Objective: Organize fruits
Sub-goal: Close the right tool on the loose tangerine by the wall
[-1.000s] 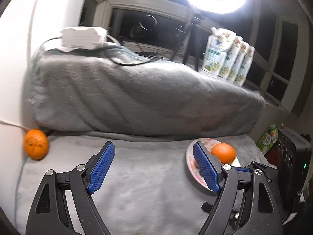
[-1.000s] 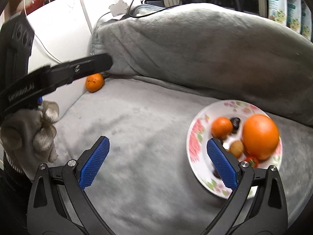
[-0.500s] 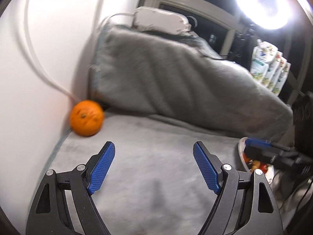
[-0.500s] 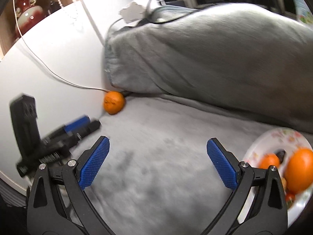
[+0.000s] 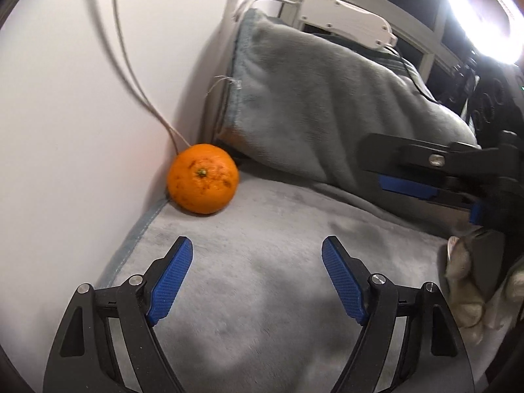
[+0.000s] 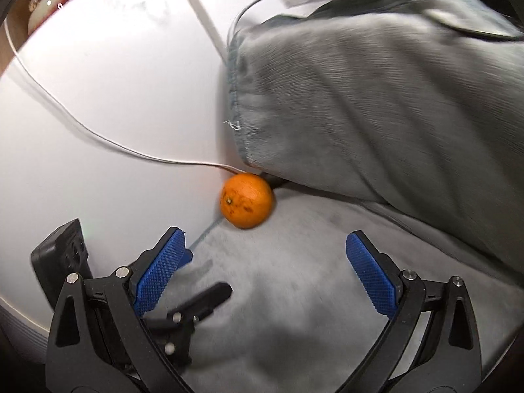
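Round orange mandarin (image 5: 203, 178) sits cornered against white wall (image 5: 82, 98); left gripper (image 5: 255, 281), fingers wide and empty, should straddle it squarely before closing gently.

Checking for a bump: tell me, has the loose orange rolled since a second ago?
No. The orange sits in the same corner, against the white wall below the folded grey blanket; only the cameras came closer.

An orange (image 5: 203, 178) sits on the grey blanket (image 5: 262, 294) against the white wall (image 5: 82, 98), beside a cable (image 5: 131, 75). The left gripper (image 5: 257, 278) hovers near it, jaws wide and empty.
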{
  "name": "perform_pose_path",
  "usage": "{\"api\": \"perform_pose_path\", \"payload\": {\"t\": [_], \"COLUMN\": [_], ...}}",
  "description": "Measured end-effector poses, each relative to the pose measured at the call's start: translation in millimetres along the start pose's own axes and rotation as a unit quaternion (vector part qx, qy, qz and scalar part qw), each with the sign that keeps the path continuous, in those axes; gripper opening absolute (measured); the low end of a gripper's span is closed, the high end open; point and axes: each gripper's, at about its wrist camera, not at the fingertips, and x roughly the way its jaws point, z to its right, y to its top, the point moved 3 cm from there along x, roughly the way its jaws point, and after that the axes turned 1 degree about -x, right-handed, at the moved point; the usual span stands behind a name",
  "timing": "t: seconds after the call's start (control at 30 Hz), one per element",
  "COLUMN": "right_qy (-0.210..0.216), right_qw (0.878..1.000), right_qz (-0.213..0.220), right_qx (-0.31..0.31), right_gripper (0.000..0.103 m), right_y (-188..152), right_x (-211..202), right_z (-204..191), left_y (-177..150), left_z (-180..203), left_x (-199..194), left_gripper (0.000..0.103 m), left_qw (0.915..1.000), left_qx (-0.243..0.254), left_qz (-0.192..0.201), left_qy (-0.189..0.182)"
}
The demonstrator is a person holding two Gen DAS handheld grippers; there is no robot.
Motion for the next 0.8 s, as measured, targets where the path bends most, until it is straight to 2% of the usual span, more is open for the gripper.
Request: {"api": "perform_pose_path", "payload": {"t": [0.17,0.3,0.37,0.6,0.8], "right_qy": [-0.001,0.008,0.012,0.024,0.030], "right_qw": [1.000,1.000,1.000,0.999,0.998], "right_qz": [-0.016,-0.026,-0.029,-0.035,-0.040], "right_qx": [-0.017,-0.005,-0.001,0.024,0.033], "right_gripper": [0.096,0.093,0.092,0.084,0.083], "right_y": [10.5,16.4,19.5,26.6,29.2], "right_x": [38.2,62.0,71.1,96.6,111.2], "right_z": [-4.9,-1.7,-2.1,3.2,4.9], "left_y": [5.8,10.7,12.7,19.1,21.2], "left_z": [-12.6,-14.7,-16.1,-27.0,-36.3], "left_x": [8.9,17.7,23.0,34.6,45.6], "left_gripper": [0.080,0.078,0.073,0.073,0.073], "left_qw": [0.9999,0.9998,0.9997,0.9992,0.9989], "left_qx": [-0.011,-0.007,-0.007,-0.022,-0.033], "left_qz": [0.000,-0.004,-0.006,-0.002,-0.011], "left_qy": [0.013,0.020,0.023,0.034,0.031]}}
